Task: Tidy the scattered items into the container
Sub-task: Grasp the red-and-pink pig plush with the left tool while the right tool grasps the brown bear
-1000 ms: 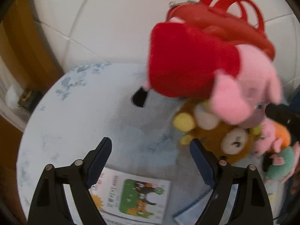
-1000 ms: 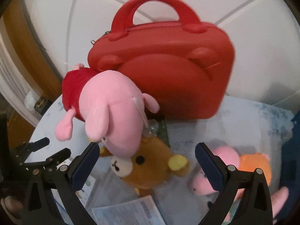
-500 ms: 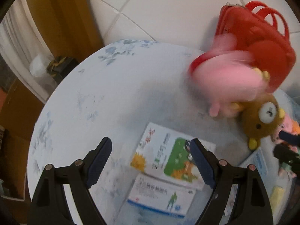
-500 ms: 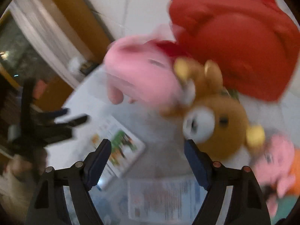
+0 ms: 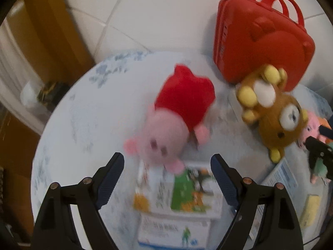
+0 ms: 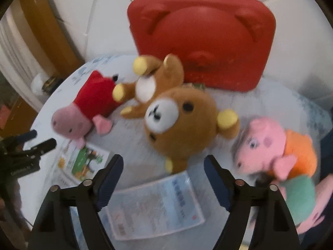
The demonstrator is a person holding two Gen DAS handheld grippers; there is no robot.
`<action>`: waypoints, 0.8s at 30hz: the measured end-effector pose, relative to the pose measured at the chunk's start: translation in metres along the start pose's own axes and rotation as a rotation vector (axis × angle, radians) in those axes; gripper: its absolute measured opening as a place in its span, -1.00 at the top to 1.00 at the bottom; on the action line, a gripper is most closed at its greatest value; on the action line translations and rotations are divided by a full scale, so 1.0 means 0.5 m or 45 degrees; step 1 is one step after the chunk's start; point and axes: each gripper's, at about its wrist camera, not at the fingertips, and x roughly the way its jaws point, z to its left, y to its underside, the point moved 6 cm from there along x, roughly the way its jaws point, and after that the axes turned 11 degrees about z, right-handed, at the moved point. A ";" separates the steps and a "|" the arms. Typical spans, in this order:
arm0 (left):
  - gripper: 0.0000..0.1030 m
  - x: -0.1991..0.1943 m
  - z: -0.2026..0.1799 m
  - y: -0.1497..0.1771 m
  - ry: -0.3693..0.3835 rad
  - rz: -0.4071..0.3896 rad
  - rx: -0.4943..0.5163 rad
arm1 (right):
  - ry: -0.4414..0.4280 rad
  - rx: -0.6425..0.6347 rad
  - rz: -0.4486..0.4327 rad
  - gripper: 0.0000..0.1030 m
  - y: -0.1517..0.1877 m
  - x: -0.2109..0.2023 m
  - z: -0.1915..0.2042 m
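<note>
1. We saw the left gripper (image 5: 167, 176) w/ jaws spread wide, nothing held; a green-and-white printed box (image 5: 179, 189) lay flat btwn the fingers, lower centre.
2. The right gripper (image 6: 163, 176) had jaws opening, empty; a pale blue printed leaflet (image 6: 156, 204) lay below them.
3. The red hard-shell carry case w/ handles (image 6: 204, 41) stood closed, top centre of the right view, on the round pale table (image 5: 93, 114).
4. Pink plush pig in red dress (image 5: 177, 116) lay mid-frame in the left view; brown plush bear (image 6: 179, 114) lay just in front of the case.

table (image 5: 87, 129): round, pale with blue floral print | floor (image 5: 158, 10): white tiles | dark clutter (image 5: 51, 89): beside table
</note>
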 end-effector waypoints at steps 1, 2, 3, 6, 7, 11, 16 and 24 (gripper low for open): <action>-0.74 0.011 0.002 -0.024 -0.012 -0.004 0.023 | 0.026 -0.011 -0.008 -0.95 -0.018 -0.001 -0.004; -0.77 0.023 0.004 -0.047 -0.023 -0.008 0.046 | 0.060 -0.035 -0.015 -1.00 -0.044 0.002 -0.005; -0.77 0.034 0.006 -0.071 -0.035 -0.012 0.069 | 0.083 -0.055 -0.016 -1.00 -0.060 0.003 -0.005; -0.78 0.087 -0.003 -0.132 -0.037 0.006 0.149 | 0.157 -0.134 0.013 -1.00 -0.114 0.039 0.003; -0.78 0.113 -0.009 -0.144 -0.023 0.034 0.172 | 0.182 -0.160 0.023 -1.00 -0.133 0.052 0.006; -0.81 0.191 -0.043 -0.175 0.074 0.132 0.264 | 0.272 -0.284 0.115 -1.00 -0.182 0.129 0.020; -0.78 0.252 -0.092 -0.174 0.091 0.238 0.291 | 0.284 -0.359 0.219 -0.99 -0.194 0.225 0.036; -0.58 0.171 -0.095 -0.133 0.057 0.080 0.230 | 0.217 -0.206 0.101 -0.60 -0.181 0.171 -0.002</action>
